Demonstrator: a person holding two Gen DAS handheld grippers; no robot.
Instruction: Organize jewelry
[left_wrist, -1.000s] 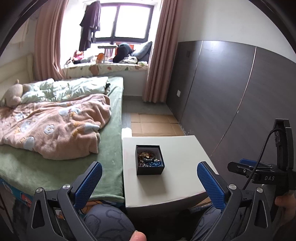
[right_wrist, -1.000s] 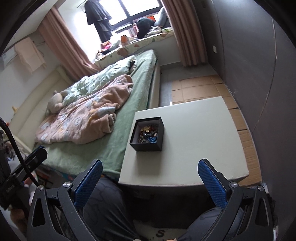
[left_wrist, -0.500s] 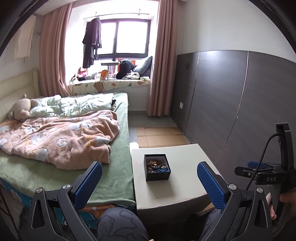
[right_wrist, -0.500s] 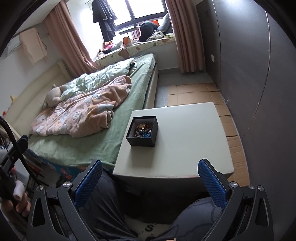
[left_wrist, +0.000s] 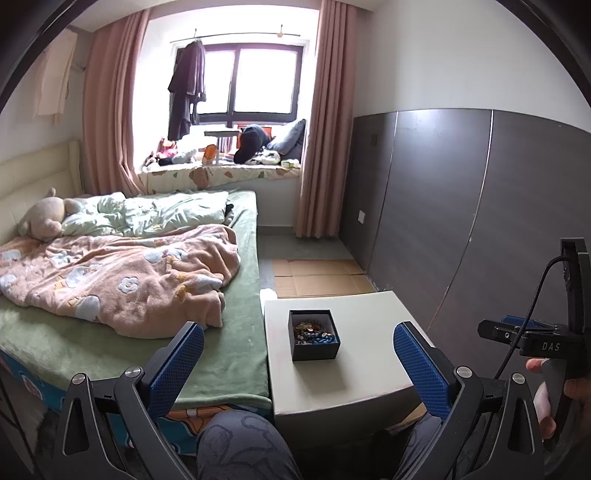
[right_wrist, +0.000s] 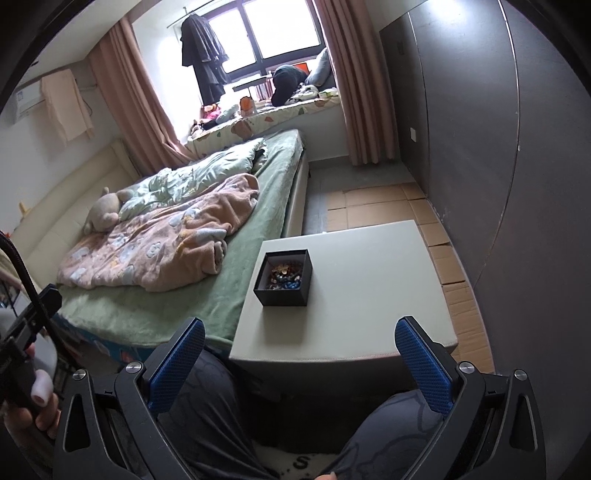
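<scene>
My left gripper (left_wrist: 299, 363) and right gripper (right_wrist: 300, 360) both hang spread wide with nothing between their blue pads, above my knees (right_wrist: 207, 406). Ahead, the black box (right_wrist: 283, 277) holding the tangled jewelry (right_wrist: 284, 276) sits on the white table (right_wrist: 369, 295), near its bed-side edge, well clear of both grippers. Beyond it lies the bed (left_wrist: 236, 343) with a pink blanket (left_wrist: 122, 280).

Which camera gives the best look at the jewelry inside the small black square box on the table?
The right wrist view: it looks down into the small black square box, so the tangled jewelry fills more of the picture. The left wrist view shows the box farther off, at a flatter angle.
</scene>
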